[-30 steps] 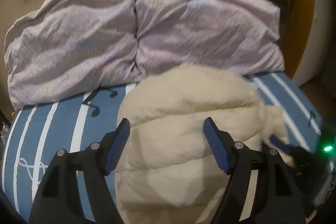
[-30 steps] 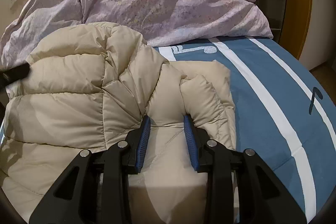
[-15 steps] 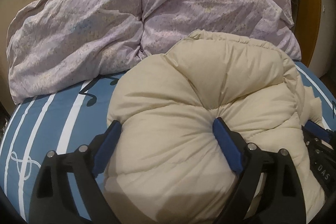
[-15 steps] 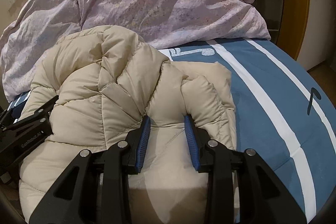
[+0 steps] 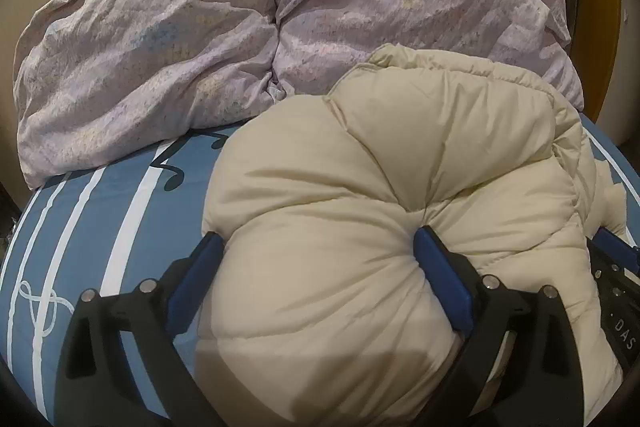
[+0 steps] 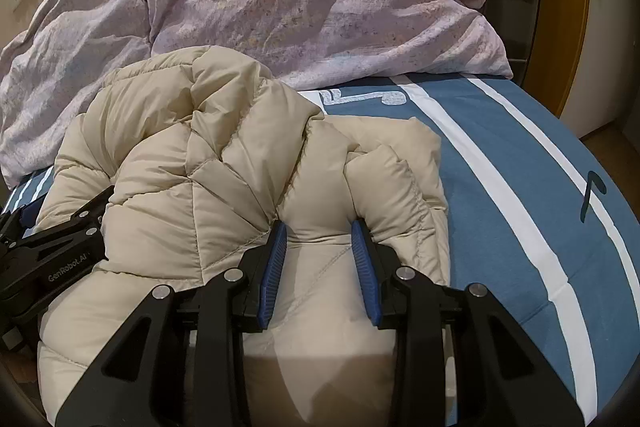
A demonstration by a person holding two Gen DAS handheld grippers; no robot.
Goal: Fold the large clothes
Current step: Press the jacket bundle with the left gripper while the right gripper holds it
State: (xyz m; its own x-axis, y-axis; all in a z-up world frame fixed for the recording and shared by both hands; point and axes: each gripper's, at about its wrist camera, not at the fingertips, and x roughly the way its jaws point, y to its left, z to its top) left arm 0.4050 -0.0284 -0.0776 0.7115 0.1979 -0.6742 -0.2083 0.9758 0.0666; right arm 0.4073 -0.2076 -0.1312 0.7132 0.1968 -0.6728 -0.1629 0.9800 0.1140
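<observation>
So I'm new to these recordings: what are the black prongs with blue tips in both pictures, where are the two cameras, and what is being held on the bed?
There is no robot here. A person holds a hand-held two-finger gripper in each hand, and each gripper carries a fisheye camera looking forward along its fingers. The black prongs with blue pads are those fingers.

The left wrist view shows the left gripper, its jaws spread wide around a fat bulge of the beige puffer jacket; the padding presses against both pads. The right wrist view shows the right gripper, its jaws much narrower, pinching a fold of the same jacket. Each gripper also shows at the edge of the other's picture.

The jacket lies bunched on a blue sheet with white stripes. Behind it sit two crumpled lilac pillows.
</observation>
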